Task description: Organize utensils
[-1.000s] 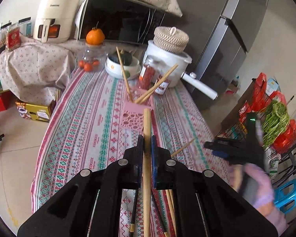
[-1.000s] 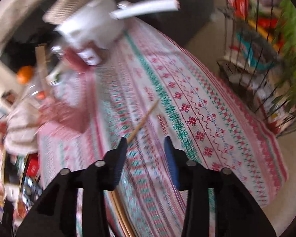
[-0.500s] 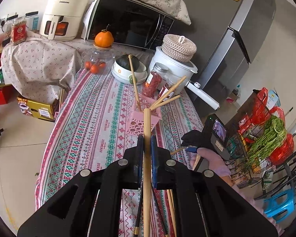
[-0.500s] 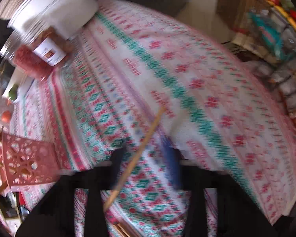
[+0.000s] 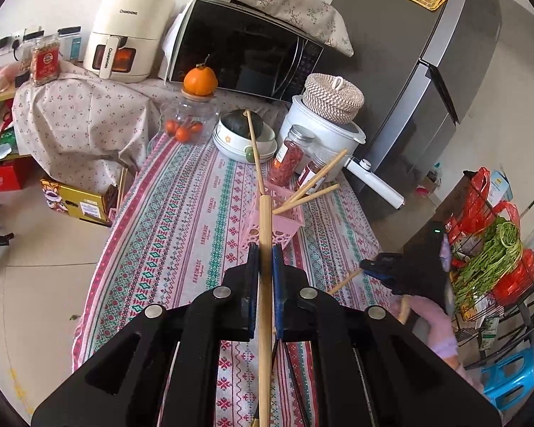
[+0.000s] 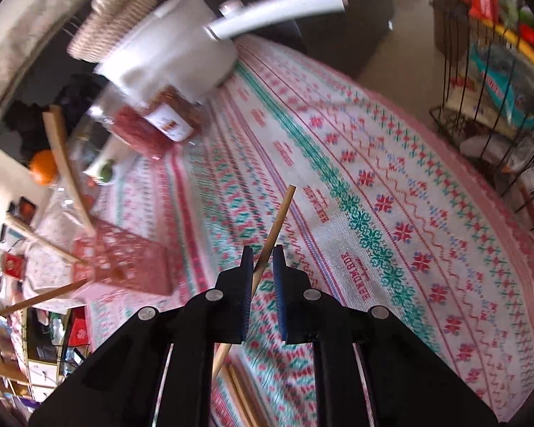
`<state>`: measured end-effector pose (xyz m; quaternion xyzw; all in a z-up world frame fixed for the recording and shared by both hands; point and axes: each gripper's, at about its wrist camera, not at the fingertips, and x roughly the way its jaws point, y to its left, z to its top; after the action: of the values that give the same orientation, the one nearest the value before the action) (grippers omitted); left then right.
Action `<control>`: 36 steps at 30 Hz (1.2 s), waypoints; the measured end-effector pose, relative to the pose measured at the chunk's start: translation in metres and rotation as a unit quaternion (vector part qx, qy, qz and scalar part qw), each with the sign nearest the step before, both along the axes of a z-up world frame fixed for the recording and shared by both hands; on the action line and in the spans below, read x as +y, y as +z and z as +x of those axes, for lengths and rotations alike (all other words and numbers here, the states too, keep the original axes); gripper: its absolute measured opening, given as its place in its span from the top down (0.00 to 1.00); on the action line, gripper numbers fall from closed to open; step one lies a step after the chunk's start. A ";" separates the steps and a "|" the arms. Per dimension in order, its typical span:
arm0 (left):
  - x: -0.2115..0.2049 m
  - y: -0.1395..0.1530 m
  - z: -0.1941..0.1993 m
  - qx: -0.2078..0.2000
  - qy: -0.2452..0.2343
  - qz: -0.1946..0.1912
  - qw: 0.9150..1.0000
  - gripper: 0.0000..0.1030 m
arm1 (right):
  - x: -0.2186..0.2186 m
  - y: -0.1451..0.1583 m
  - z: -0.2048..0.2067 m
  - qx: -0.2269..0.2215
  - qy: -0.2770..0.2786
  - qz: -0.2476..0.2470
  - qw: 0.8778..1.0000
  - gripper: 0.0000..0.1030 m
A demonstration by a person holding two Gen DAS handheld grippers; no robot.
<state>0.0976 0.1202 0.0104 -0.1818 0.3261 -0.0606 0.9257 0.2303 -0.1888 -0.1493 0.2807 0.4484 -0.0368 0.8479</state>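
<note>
My left gripper [image 5: 265,259] is shut on a pale wooden chopstick [image 5: 265,220] whose tip points at the pink perforated basket [image 5: 292,220] on the patterned tablecloth. The basket [image 6: 124,259] holds three chopsticks [image 5: 254,149] leaning outward. To the right, the right gripper [image 5: 373,267] is held by a hand in a lilac sleeve. Its jaws [image 6: 263,259] are closing on a second wooden chopstick [image 6: 279,213], which runs slantwise between the pads with its tip raised above the cloth. More loose chopsticks [image 6: 238,388] lie on the table under the grippers.
A white pot with a long handle [image 5: 324,135], two jars of red contents [image 5: 292,160] and stacked bowls [image 5: 245,138] stand behind the basket. A microwave [image 5: 245,46] and a grey fridge [image 5: 427,53] are at the back. A wire rack with greens [image 5: 495,259] stands to the right.
The right gripper dropped onto the loose chopstick, narrowed its jaws around it and tilted back up. The left gripper kept its chopstick and pulled back a little from the basket.
</note>
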 end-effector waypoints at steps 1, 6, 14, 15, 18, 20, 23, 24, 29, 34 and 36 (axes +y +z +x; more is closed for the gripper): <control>0.001 0.000 0.000 -0.001 0.003 -0.001 1.000 0.94 | 0.000 0.009 -0.006 -0.015 0.004 0.000 1.000 0.90; 0.011 0.004 -0.006 -0.016 0.020 -0.010 1.000 0.94 | 0.011 0.049 -0.042 -0.085 0.035 -0.026 0.995 0.90; 0.013 0.009 -0.010 -0.024 0.028 -0.010 0.999 0.94 | -0.007 0.049 -0.057 -0.050 0.022 0.004 0.999 0.82; 0.011 0.009 -0.010 -0.024 0.026 -0.011 0.999 0.94 | -0.015 0.038 -0.044 -0.021 0.009 0.013 1.000 0.61; 0.005 0.010 -0.008 -0.026 0.016 -0.007 0.999 0.94 | -0.022 0.013 -0.015 0.029 -0.027 0.009 0.999 0.46; 0.003 0.010 -0.006 -0.027 0.012 -0.008 1.000 0.94 | -0.020 0.000 0.012 0.066 -0.056 -0.003 0.996 0.46; 0.006 0.009 -0.003 -0.023 0.008 -0.015 1.000 0.94 | -0.011 -0.018 0.039 0.110 -0.086 -0.006 0.990 0.46; 0.008 0.009 -0.002 -0.021 0.008 -0.020 1.000 0.94 | -0.007 -0.023 0.047 0.124 -0.091 -0.013 0.988 0.46; 0.019 0.007 -0.001 -0.010 0.011 -0.028 0.999 0.94 | 0.013 -0.048 0.068 0.173 -0.114 -0.074 0.975 0.46; 0.024 0.005 0.001 -0.002 0.013 -0.038 0.999 0.94 | 0.024 -0.049 0.067 0.160 -0.104 -0.089 0.978 0.89; 0.024 0.006 0.000 -0.002 0.015 -0.039 0.999 0.94 | 0.018 -0.050 0.063 0.147 -0.107 -0.069 0.981 0.89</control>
<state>0.0974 0.1447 0.0165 -0.2227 0.3189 -0.0598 0.9193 0.2930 -0.1706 -0.1991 0.2597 0.5320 -0.1993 0.7809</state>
